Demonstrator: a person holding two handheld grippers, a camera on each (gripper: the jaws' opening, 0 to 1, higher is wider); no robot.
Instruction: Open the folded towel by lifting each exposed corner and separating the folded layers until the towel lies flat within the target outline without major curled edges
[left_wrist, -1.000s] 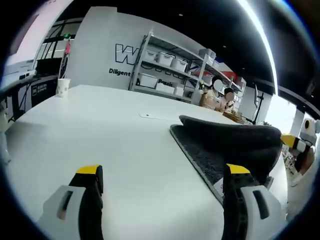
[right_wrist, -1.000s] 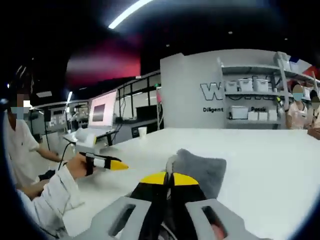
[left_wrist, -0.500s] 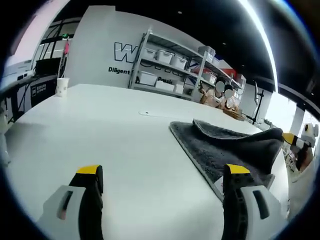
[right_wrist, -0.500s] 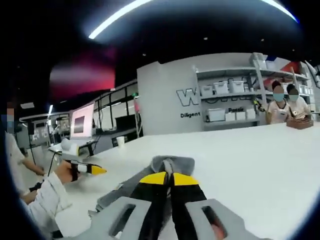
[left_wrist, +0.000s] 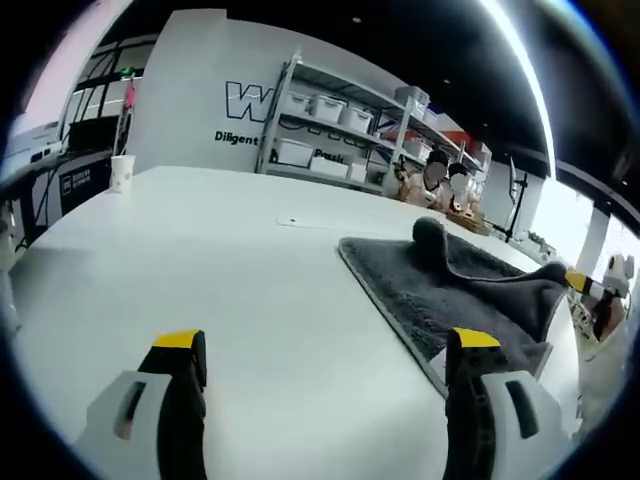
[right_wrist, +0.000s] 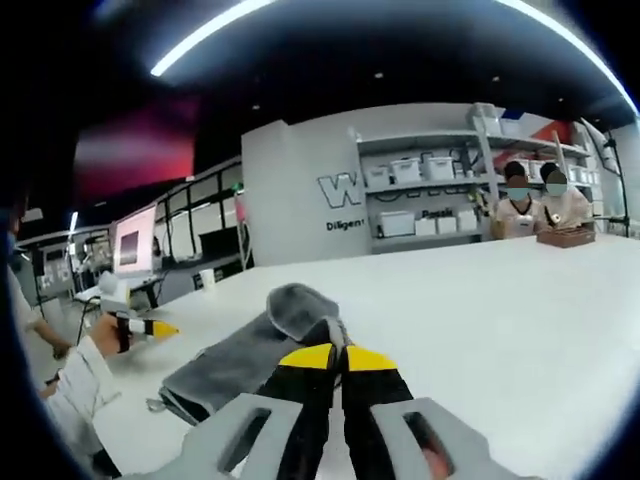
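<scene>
While the left gripper (left_wrist: 325, 345) hangs low over the white table (left_wrist: 200, 250) with its yellow-tipped fingers (left_wrist: 178, 342) spread wide and nothing between them, the dark grey towel (left_wrist: 450, 290) lies on the table ahead and to the right of it. In the left gripper view most of the towel rests flat, its near edge running diagonally toward the right-hand finger; one layer is raised in a curled fold near the far side, and the cloth rises toward the right edge, where a yellow tip of the right gripper (left_wrist: 585, 285) reaches in.

In the right gripper view that gripper's own fingers (right_wrist: 310, 358) are pressed together, pinching a corner of the towel (right_wrist: 250, 345), which bulges up just beyond the tips and trails down to the table (right_wrist: 500, 310) on the left. Further left a person's hand in a white sleeve (right_wrist: 75, 385) carries the left gripper (right_wrist: 140, 327)

Behind the table stand a shelving rack (left_wrist: 340, 135) with white bins, a wall with lettering, and a paper cup (left_wrist: 122, 172) near the far left edge
</scene>
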